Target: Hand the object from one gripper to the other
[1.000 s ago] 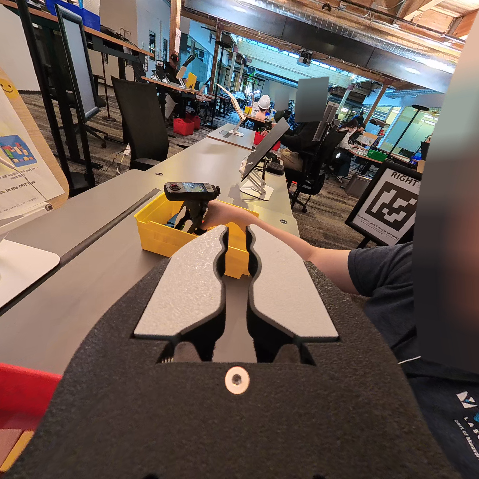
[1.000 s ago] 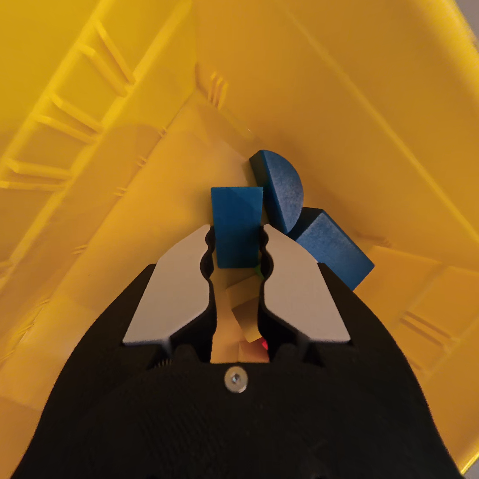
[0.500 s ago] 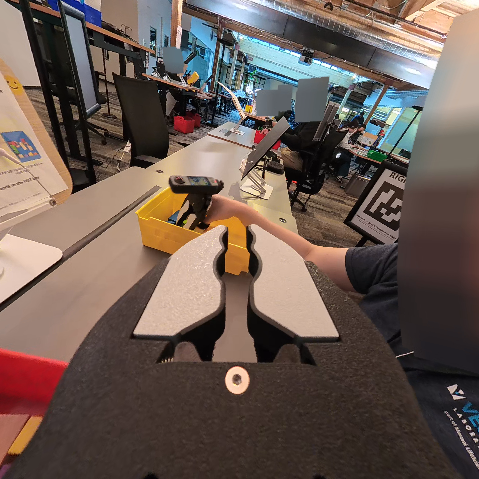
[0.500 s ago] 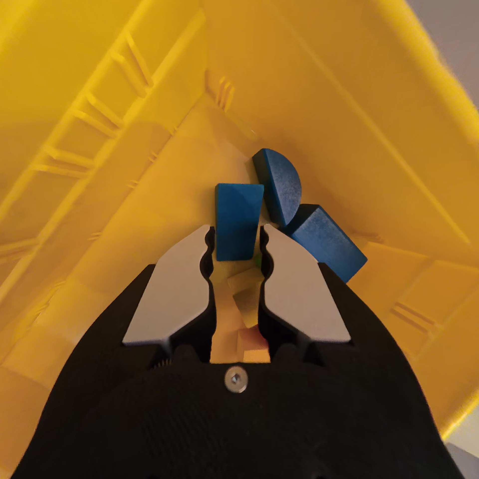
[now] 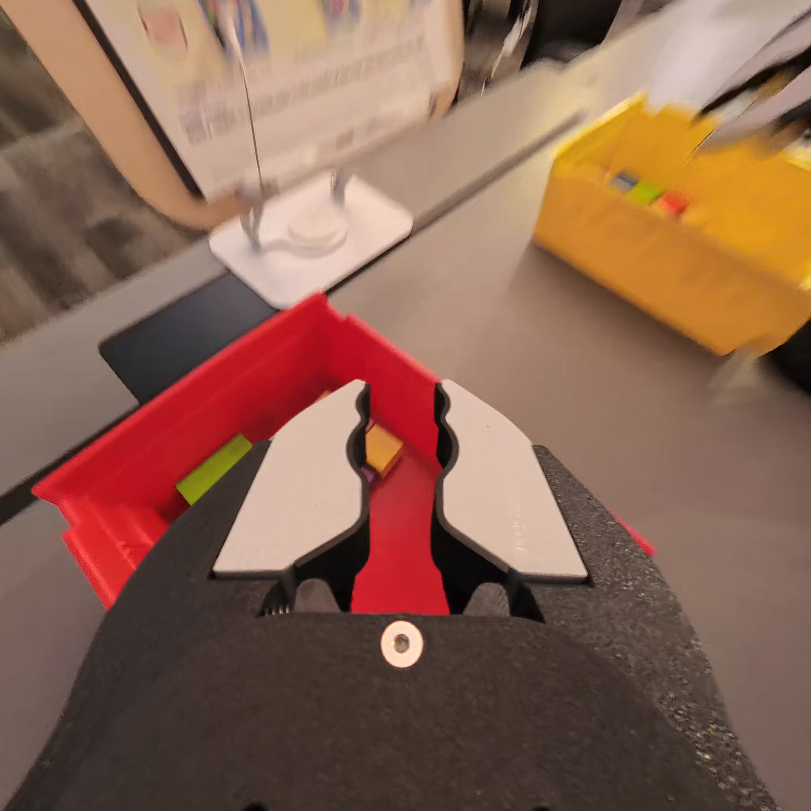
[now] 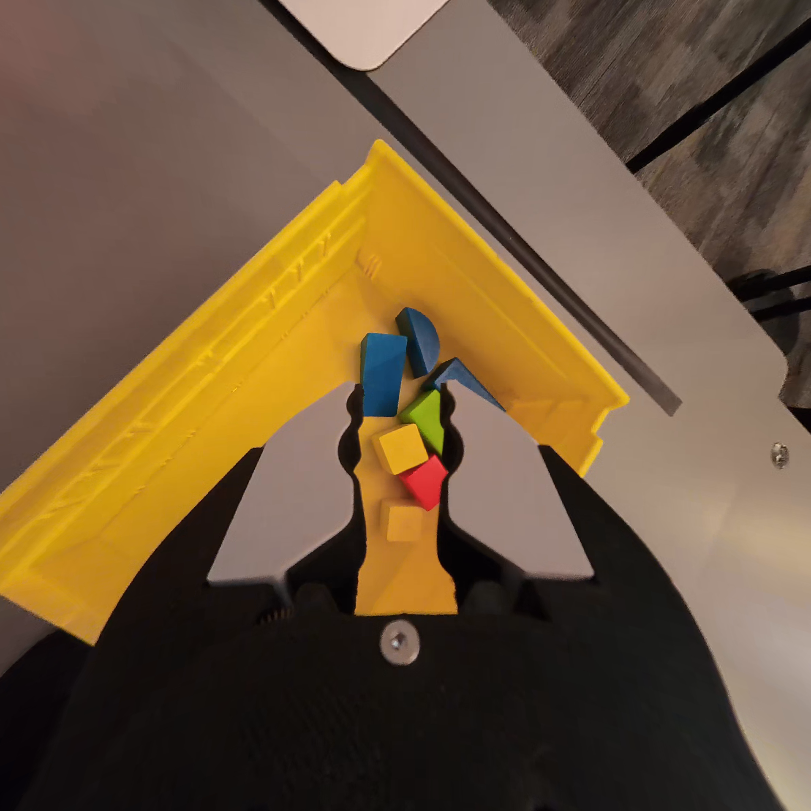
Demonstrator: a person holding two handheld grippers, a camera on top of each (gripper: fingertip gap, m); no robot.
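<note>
Right gripper (image 6: 400,388) above yellow bin (image 6: 245,351), fingers apart, empty. Blue wedge block (image 6: 382,374) lies on the bin floor in the far corner, long axis running near-to-far, its near end just at the left fingertip, not gripped. Blue half-round block (image 6: 420,340) touches its right side; green block (image 6: 425,417), yellow cube (image 6: 401,446), red block (image 6: 425,479) cluster nearer. Bin walls close on two sides. Left gripper (image 5: 400,388) over red bin (image 5: 245,408), fingers apart, empty. Grey desk (image 5: 526,364) open between the bins.

Left wrist view: close above red bin (image 5: 245,390). Right wrist view: straight down into yellow bin (image 6: 245,351) (image 5: 658,272), shared by both.
</note>
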